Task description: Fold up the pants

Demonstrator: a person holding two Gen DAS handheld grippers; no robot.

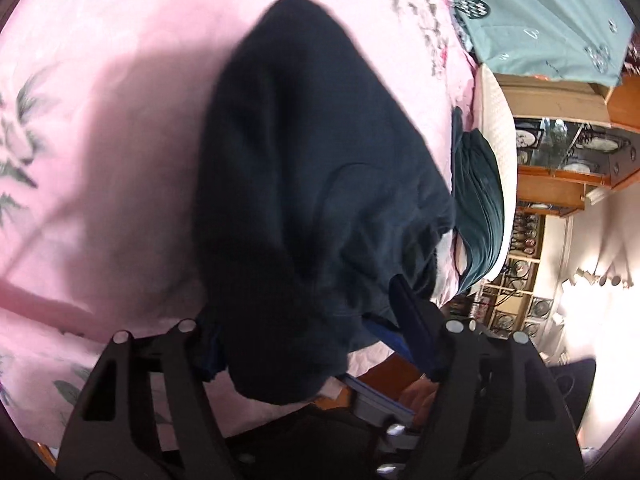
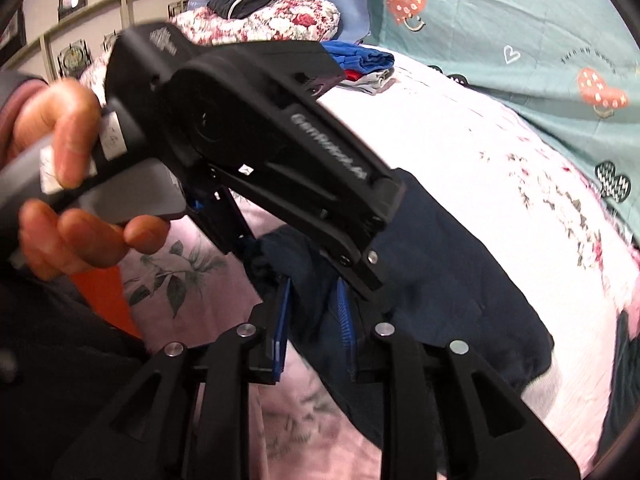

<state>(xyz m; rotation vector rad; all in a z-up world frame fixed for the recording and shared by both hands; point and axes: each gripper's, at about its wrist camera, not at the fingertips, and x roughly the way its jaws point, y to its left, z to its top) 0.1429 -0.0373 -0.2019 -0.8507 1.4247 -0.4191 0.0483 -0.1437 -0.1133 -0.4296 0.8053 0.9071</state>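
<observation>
Left hand-held gripper: our left hand-held gripper (image 1: 320,344) has its jaws spread wide, and the near end of the pants bulges up between them. Our wrist view does not show whether the blue pads (image 1: 416,340) press on the cloth, so we cannot tell if it holds.

Right hand-held gripper: our right hand-held gripper (image 2: 314,340) has its jaws narrowly parted, with a fold of dark cloth between the blue pads (image 2: 282,328). We cannot tell whether they pinch it.

Pants: the pants (image 1: 312,168) lie on the bed (image 1: 100,80), a dark navy heap.

Long axis: from the near end of the pants, the cloth runs away up the bed toward the teal heart-print bedding (image 1: 540,20).

Nearer hand: both are at the near end of the pants. The left hand (image 2: 60,176) and its tool cross above the right one.

Turning relation: we judge the coming move depends on both grips being at that same near end, so the length can be carried along its axis.

Beyond the pants: a teal garment (image 1: 480,208) lies just beside them, at the bed's edge.
</observation>
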